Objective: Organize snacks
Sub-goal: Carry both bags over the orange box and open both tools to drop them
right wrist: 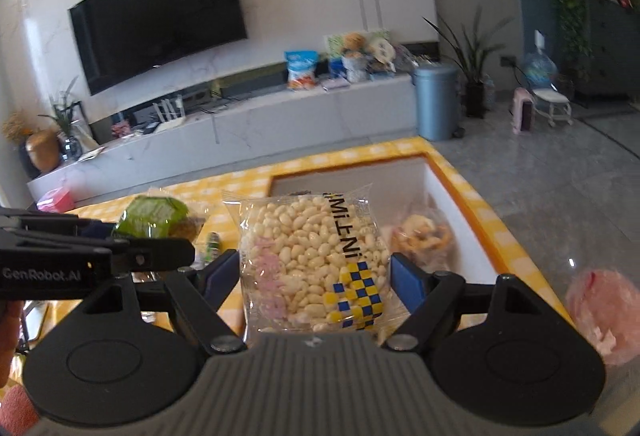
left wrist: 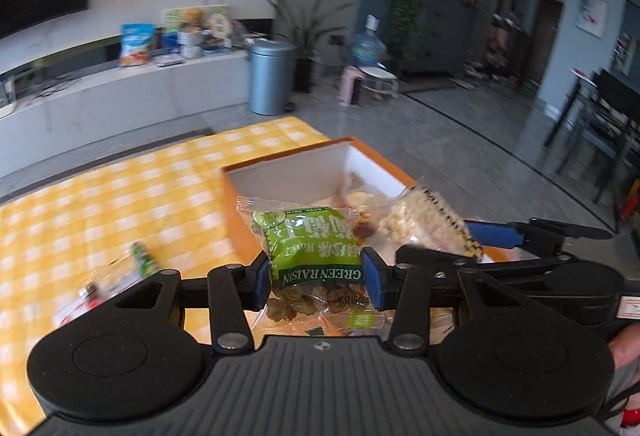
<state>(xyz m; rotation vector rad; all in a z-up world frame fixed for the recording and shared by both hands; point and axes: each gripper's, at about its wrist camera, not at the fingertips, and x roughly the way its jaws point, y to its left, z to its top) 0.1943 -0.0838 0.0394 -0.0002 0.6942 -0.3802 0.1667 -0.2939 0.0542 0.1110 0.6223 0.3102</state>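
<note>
**Both grippers loaded, packets held over the box end of the table**

My left gripper [left wrist: 316, 282] is clenched on the green raisin packet [left wrist: 310, 256]. Its blue pads [left wrist: 374, 284] press the packet's two sides, and the packet stands upright between them with its print upside down to my camera. The packet hangs above the near edge of the orange-rimmed box [left wrist: 288, 165], which sits on the yellow checked tablecloth [left wrist: 120, 195].

My right gripper [right wrist: 316, 276] is clamped on the clear puffed-rice packet [right wrist: 312, 260], the one with the blue and yellow checker strip. In the left wrist view I see that same packet [left wrist: 424, 220] off to the right of the raisins, over the box, the two packets close but not touching. In the right wrist view the raisin packet [right wrist: 154, 218] shows to the left, with the left gripper's black fingers in front of it.

Inside the box [right wrist: 452, 203] a packet of pale, ring-shaped snacks [right wrist: 420, 236] lies against the white inner wall. On the cloth to the left of the box another small snack packet [left wrist: 116, 276] lies flat, too blurred for me to read. A pink crumpled bag [right wrist: 604, 312] sits at the right edge of the right wrist view, just beside the table.
</note>
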